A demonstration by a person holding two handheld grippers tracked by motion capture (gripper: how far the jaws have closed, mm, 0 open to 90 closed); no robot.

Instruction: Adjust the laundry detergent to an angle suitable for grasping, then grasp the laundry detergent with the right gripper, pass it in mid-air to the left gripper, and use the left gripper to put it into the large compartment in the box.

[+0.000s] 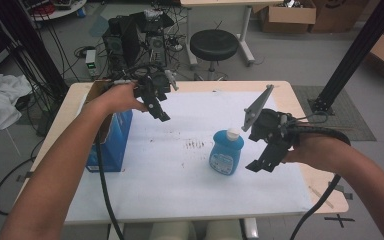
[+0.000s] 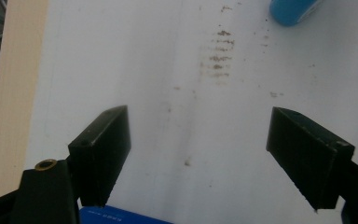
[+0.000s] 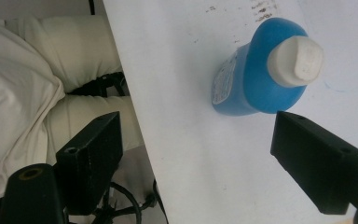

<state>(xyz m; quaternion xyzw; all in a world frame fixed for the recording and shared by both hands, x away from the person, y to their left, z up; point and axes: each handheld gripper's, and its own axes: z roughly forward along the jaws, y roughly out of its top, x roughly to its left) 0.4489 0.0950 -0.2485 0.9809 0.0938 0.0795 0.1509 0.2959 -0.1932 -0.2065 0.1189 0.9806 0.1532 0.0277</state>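
High view: the blue bottle point(image 1: 226, 152) stands upright on the white sheet point(image 1: 180, 175) that covers the table point(image 1: 290, 92), white cap point(image 1: 233, 133) on top. Your right gripper point(image 1: 260, 165) hangs just to the right of the bottle, near it but not touching, jaws spread with nothing between them. Its grey three-cornered plate point(image 1: 257, 107) sits up and right of the bottle cap. Your left gripper point(image 1: 161, 114) is well apart from the bottle, up and to its left, held above the sheet. The blue box point(image 1: 111, 142) stands far left of the bottle at the sheet's edge, under your left forearm. A patch of brown smudges point(image 1: 195, 145) lies on the sheet just left of the bottle.

Left gripper view: jaws wide apart, empty, bare sheet between them. The bottle's blue body point(image 2: 291, 9) shows at the top edge, well beyond the jaws. The smudges point(image 2: 220, 56) lie between jaws and bottle. A blue box edge point(image 2: 116, 215) shows at the bottom.

Right gripper view: jaws wide apart, gripping nothing. The bottle point(image 3: 247, 79) sits just above the right-hand jaw, cap point(image 3: 296, 59) facing the camera, label point(image 3: 223, 84) on its side. No contact that I can see. The other jaw is off the sheet's edge, well away from the bottle.
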